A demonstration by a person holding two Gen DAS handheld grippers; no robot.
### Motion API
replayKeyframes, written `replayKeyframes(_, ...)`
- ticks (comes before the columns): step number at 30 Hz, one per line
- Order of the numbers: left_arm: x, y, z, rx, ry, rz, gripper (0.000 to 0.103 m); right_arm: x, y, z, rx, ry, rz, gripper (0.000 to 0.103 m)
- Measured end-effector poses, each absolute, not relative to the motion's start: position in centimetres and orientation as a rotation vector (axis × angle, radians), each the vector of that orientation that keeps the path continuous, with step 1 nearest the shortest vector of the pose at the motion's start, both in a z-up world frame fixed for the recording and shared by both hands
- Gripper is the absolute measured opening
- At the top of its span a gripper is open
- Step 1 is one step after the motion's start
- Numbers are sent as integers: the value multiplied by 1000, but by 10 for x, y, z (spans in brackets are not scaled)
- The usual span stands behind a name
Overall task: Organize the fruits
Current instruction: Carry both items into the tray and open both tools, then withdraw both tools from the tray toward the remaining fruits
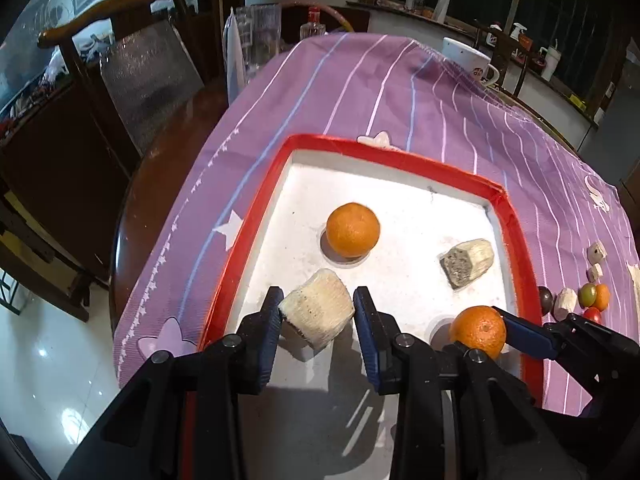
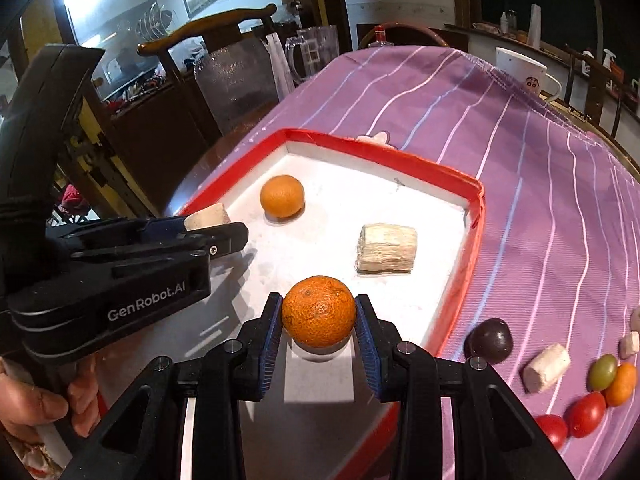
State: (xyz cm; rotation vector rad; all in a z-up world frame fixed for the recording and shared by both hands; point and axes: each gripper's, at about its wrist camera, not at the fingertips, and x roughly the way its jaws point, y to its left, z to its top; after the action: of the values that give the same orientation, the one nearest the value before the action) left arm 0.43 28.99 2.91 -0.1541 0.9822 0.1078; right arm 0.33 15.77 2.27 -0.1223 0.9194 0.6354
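Note:
A white tray with a red rim lies on the purple striped cloth. My left gripper is shut on a pale sugarcane chunk just above the tray floor. My right gripper is shut on an orange low over the tray's near right part. A second orange and another sugarcane chunk rest in the tray.
Right of the tray on the cloth lie a dark passion fruit, cane pieces, a green fruit, a small orange fruit and red tomatoes. A white mug, a glass jug and a wooden chair stand beyond.

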Motion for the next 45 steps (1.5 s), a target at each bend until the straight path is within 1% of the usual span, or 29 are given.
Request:
replayKeyframes(1,4,292,28,-164,985,108,35,3,158,22,-122,916,633,40)
replayKeyframes(2,4,293,27,-175,984,104,38,3,159,22,-119,911,634,40)
replayKeyframes(3,4,295,27,-184,982,102,44,2,159,21,-119,909,640,41)
replayKeyframes(5,2,298,29,-207,974,106,51,0,163,22,-134,911,648,41)
replayKeyframes(6,0,299,32,-219,967,106,52,-1,164,24,-141,901,654,43)
replayKeyframes(8,-6,301,38,-239,949,101,54,-6,165,29,-146,877,661,52)
replayKeyframes(9,-9,302,43,-246,939,103,56,-8,164,33,-149,860,663,58)
replayKeyframes(10,-16,303,49,-253,921,111,57,-10,164,36,-149,849,665,61)
replayKeyframes(13,-35,302,65,-263,867,127,61,-18,154,50,-134,815,646,61)
replayKeyframes(15,-55,296,75,-277,822,132,68,-26,140,60,-102,793,628,61)
replayKeyframes(17,-75,287,83,-291,787,118,70,-40,115,71,-49,770,617,61)
replayKeyframes(23,-118,241,85,-345,731,55,72,-79,29,76,23,723,498,61)
replayKeyframes(28,-123,199,71,-316,788,7,72,-92,-73,68,221,744,349,61)
replayKeyframes(32,-126,170,72,-289,797,-5,72,-101,-130,74,311,703,247,61)
replayKeyframes(36,-128,141,76,-228,801,-29,72,-110,-148,76,331,691,244,62)
replayKeyframes(45,-128,91,71,-66,825,-28,72,-113,-143,64,309,707,296,62)
